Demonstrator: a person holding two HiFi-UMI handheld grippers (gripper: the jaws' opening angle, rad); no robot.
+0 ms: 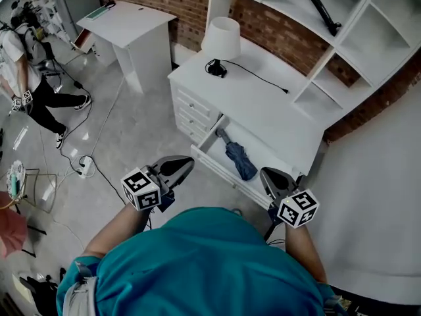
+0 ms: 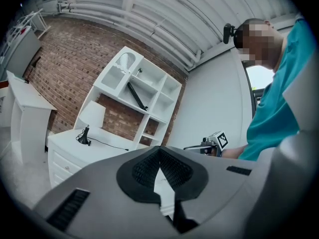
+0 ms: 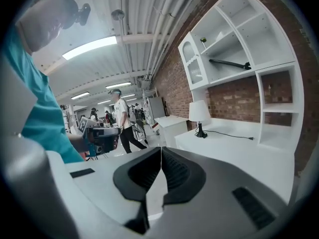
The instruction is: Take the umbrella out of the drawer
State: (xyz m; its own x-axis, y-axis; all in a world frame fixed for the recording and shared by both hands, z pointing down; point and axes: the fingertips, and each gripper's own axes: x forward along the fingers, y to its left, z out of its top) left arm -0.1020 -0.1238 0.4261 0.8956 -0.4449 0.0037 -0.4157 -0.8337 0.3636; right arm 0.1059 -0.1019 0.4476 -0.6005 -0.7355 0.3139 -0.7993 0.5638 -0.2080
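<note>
Head view: a person in a teal shirt is holding two grippers out at waist height, forearms bent, the left gripper (image 1: 189, 162) and the right gripper (image 1: 265, 174) both pointing toward a white dresser (image 1: 263, 104). One drawer (image 1: 217, 168) is standing pulled open, and one folded blue umbrella (image 1: 237, 155) is lying inside it, just beyond the two gripper tips and between them, touched by neither. One white lamp (image 1: 221, 38) is standing at the far left of the dresser top. Left gripper view: the left gripper (image 2: 159, 156) is pointing about level with its jaws meeting at the tips and nothing between them; the right gripper (image 2: 212, 144) is showing to its right. Right gripper view: the right gripper (image 3: 161, 152) is tilting slightly downward, jaws pressed together and empty, with the left gripper (image 3: 102, 136) to its left and the lamp (image 3: 199, 114) beyond.
</note>
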